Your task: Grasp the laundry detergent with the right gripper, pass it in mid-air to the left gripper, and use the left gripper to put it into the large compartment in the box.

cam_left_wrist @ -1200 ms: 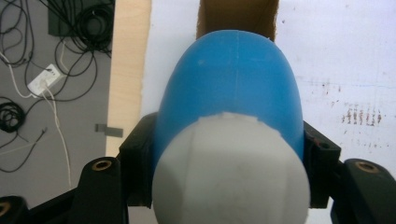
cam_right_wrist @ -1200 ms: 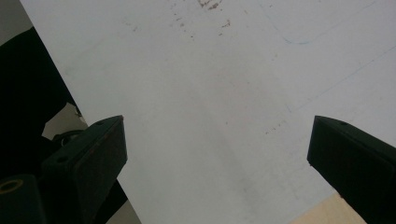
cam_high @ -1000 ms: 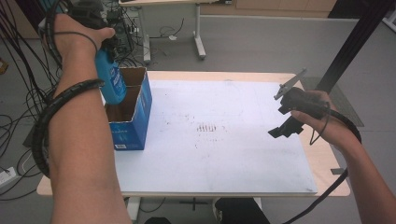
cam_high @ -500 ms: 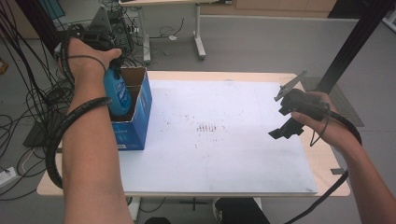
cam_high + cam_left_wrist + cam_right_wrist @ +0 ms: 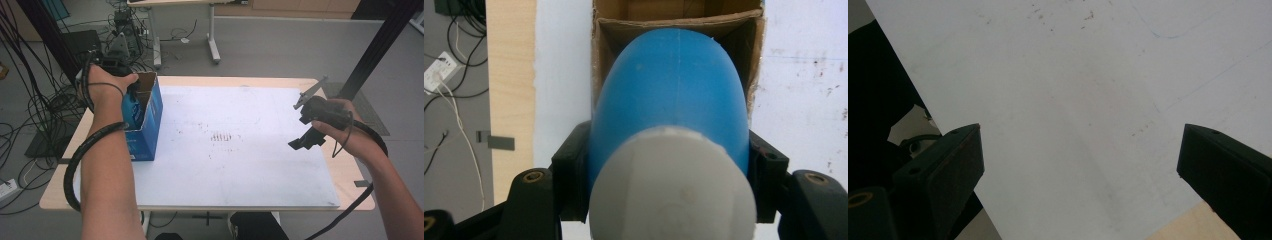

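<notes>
Bottle (image 5: 669,100) upright, cap up, inside box (image 5: 150,115)

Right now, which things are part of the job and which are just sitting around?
Part of the job:
blue bottle, clamped in the left gripper
cardboard box, which the bottle is going into

Just around:
right gripper, open over the white mat
cables on the floor
another table's legs behind

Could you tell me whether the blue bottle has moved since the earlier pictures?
Yes. The blue bottle has sunk into the cardboard box, held by the left gripper.
</notes>
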`<state>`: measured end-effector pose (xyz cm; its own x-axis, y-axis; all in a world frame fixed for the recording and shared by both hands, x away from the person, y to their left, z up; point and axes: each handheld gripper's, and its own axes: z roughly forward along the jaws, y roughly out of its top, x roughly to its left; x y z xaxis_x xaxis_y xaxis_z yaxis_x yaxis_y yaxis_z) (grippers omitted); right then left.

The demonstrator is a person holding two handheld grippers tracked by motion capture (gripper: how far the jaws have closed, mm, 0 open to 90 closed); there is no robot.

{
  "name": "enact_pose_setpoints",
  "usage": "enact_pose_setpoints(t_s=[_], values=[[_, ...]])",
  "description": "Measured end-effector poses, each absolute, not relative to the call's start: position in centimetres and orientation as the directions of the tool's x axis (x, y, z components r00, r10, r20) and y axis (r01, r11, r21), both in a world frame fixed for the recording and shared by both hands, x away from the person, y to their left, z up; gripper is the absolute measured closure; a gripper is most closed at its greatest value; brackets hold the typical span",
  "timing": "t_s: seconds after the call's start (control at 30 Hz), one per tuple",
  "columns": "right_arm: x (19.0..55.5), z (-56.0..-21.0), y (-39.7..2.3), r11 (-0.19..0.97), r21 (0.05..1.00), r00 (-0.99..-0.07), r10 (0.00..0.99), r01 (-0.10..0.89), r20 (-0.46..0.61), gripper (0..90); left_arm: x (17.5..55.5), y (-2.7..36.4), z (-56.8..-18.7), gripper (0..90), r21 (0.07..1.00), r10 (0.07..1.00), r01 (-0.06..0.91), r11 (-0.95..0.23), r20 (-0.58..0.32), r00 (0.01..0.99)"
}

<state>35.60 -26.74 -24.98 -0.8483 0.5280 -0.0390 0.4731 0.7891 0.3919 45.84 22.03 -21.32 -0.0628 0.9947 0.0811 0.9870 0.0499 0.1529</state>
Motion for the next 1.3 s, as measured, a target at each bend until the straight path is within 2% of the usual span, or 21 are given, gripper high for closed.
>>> enact_pose_setpoints(t_s=[0.5,0.93,1.3], values=[[36.0,-25.5,-26.4,0.795,0.377,-0.850,0.526,0.475,-0.039,4.7,45.8,22.0,-25.1,37.2,0.134,0.995,0.991,0.026,0.089,-0.038],[36.1,-25.6,-26.0,0.800,0.371,-0.852,0.522,0.472,-0.043,4.8,45.6,21.9,-26.8,37.1,0.118,0.994,0.993,-0.006,0.109,-0.006],[35.9,-25.5,-25.9,0.798,0.376,-0.850,0.524,0.470,-0.050,4.8,45.2,22.1,-27.4,36.9,0.124,0.995,0.992,0.006,0.097,-0.018]])
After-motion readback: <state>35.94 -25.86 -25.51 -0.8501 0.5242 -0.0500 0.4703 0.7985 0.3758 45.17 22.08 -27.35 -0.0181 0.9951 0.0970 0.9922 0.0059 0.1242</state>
